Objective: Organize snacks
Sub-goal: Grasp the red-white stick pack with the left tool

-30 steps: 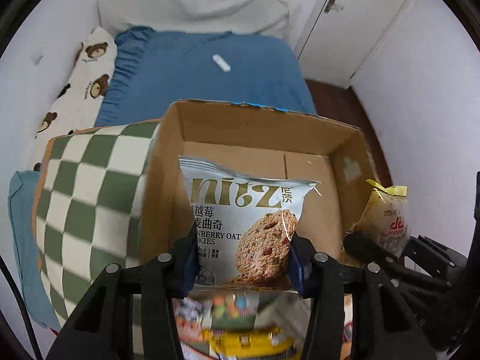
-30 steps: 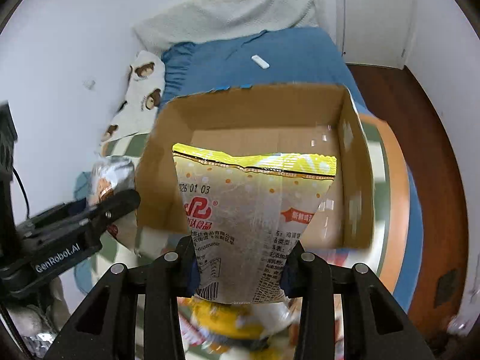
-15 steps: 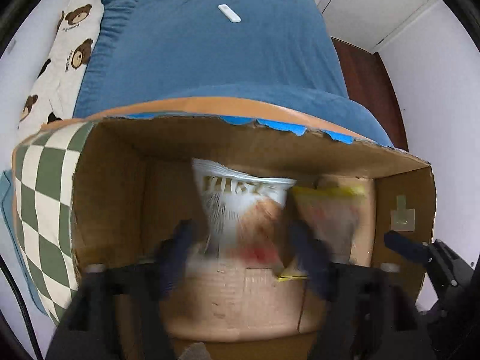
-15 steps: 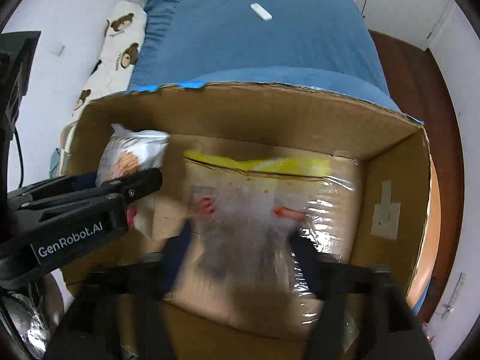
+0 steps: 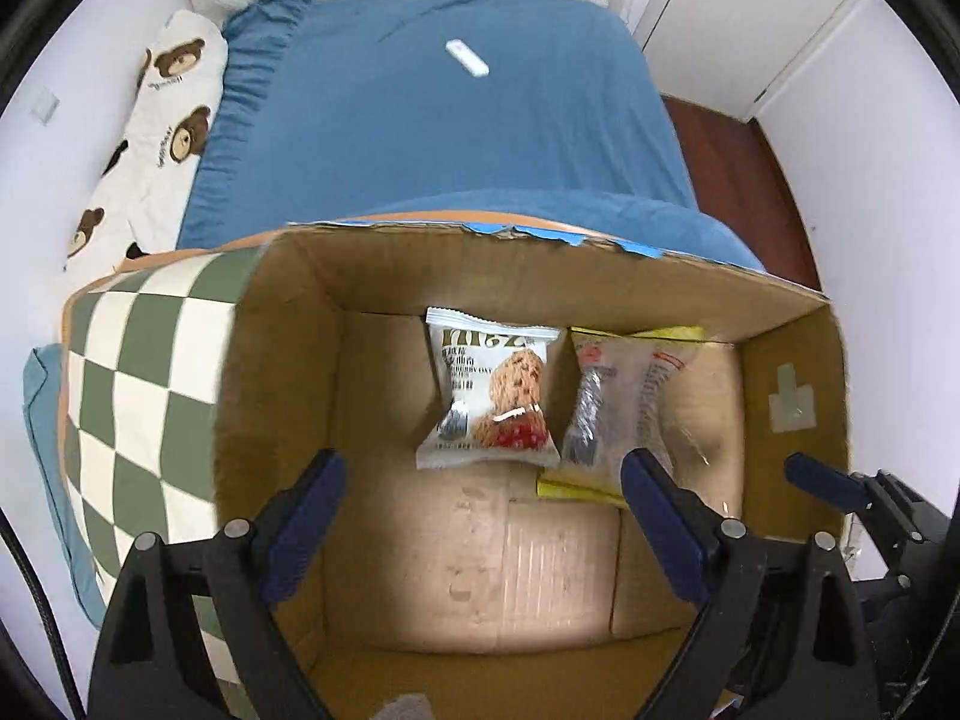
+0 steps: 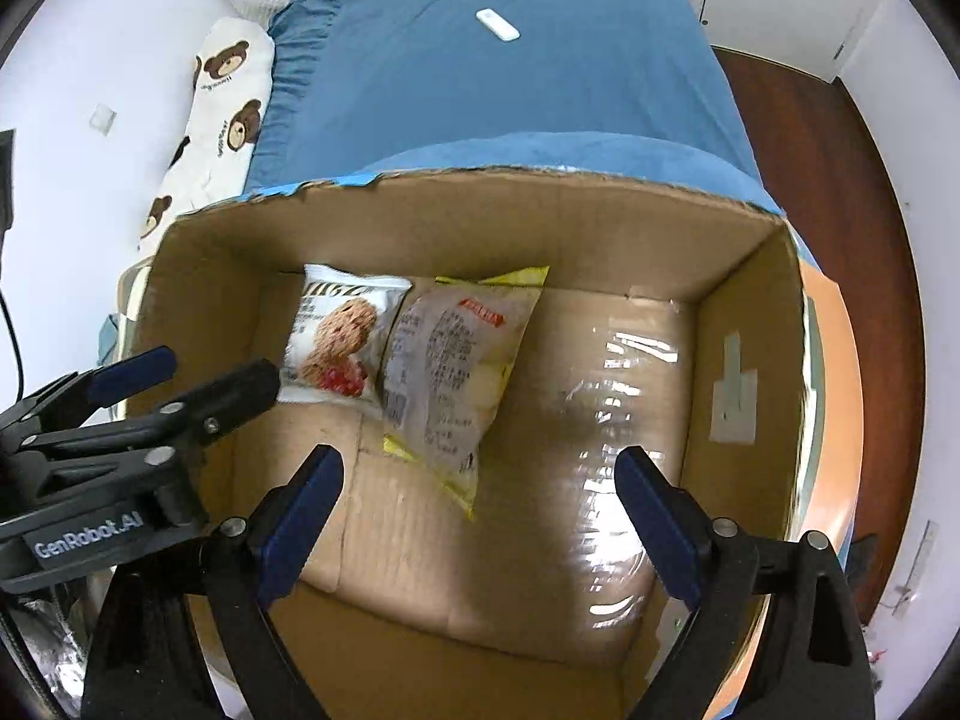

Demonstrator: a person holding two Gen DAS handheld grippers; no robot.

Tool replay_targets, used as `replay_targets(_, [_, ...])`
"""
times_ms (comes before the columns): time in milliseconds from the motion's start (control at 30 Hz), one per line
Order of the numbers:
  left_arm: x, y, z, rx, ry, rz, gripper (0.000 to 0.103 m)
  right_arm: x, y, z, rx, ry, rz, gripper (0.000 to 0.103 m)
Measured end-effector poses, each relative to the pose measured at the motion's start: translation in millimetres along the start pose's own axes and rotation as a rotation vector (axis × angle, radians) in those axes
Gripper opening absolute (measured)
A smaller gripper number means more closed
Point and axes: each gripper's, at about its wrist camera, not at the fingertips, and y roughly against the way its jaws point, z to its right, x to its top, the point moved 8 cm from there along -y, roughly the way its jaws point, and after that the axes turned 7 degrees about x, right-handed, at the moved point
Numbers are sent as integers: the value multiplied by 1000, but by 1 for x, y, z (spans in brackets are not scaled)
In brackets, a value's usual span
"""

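An open cardboard box (image 5: 282,372) (image 6: 744,324) holds two snack packs lying on its floor. The white cranberry oat cookie pack (image 5: 489,399) (image 6: 336,336) lies left of the clear, yellow-edged snack bag (image 5: 624,414) (image 6: 456,372), which overlaps it slightly. My left gripper (image 5: 480,510) is open and empty above the box, near the cookie pack. My right gripper (image 6: 480,504) is open and empty above the box, over the yellow bag's near end. The left gripper also shows at the left of the right wrist view (image 6: 180,372).
The box stands on a green-and-white checked cloth (image 5: 138,396) over an orange-edged table. Behind lies a blue bed (image 5: 438,132) with a small white remote (image 5: 467,58) and a bear-print pillow (image 5: 156,120). A white door and wood floor (image 5: 738,180) are at right.
Both grippers carried their packs over and down into the box, then opened. The cookie pack and the yellow bag now lie on the box floor, and both grippers have drawn back.
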Motion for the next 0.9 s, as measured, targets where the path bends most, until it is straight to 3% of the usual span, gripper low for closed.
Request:
replay_targets(233, [-46,66,-27,-17,17,145,93,-52,45,-23,85,-72,138,94])
replay_targets(367, [-89,93,-55,-16,47,203,94,-108,64,-40,155,-131,203,94])
replay_targets(500, [-151,95,-92,28,84,216,94,-177,52,-53,235,-218,192,94])
replay_targets(633, [-223,59,-127,49,156,112,93,-240,26,-55,308,-347,154,94])
replay_targets(700, [-265,23,-141,24,210,3,93,-269,7,-54,326,-409,133,94])
replay_targets(800, [-325,-38,-153,-53,319,-187,93,-313,-32,-55,359,-497,55,94])
replay_targets(900, [-357,-80,-154,-132,413,-300,88,-337,-58,-55,390,-582,22,94])
